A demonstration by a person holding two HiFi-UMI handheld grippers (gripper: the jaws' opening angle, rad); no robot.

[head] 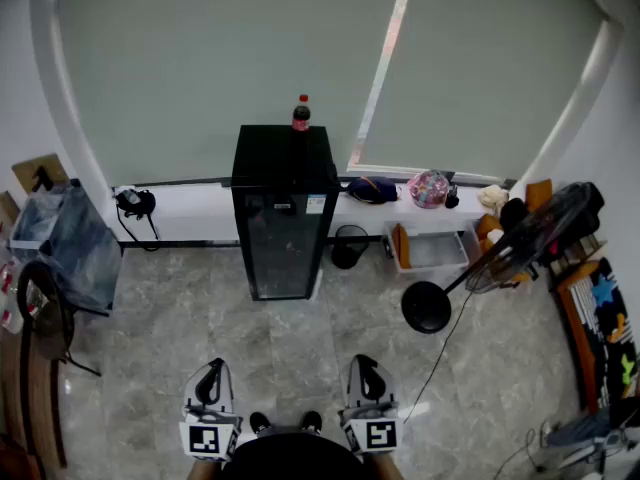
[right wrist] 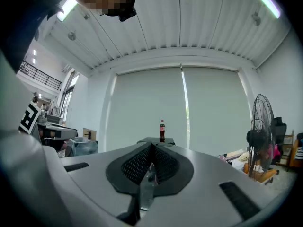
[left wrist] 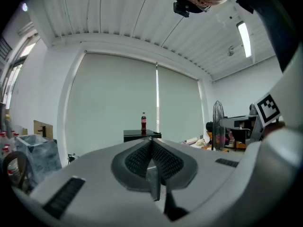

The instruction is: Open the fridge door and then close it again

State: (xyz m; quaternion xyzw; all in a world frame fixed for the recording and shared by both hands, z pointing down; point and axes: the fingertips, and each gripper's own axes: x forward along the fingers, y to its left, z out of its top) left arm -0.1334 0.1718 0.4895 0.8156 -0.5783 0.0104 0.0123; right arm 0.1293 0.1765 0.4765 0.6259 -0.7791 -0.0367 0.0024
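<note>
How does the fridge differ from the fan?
The fridge is a black box with a closed glass door; the fan is a round cage on a thin pole. The fridge stands against the ledge, the fan farther out to its right. A bottle stands on the fridge, nothing on the fan. Both are dark and on the floor.

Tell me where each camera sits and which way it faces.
Head view: on the person's head, facing steeply down at the fridge; left tool and right tool show.
Left gripper view: on the left tool, facing level along its shut jaws.
Right gripper view: on the right tool, likewise.
Both share the cola bottle atop the fridge.
</note>
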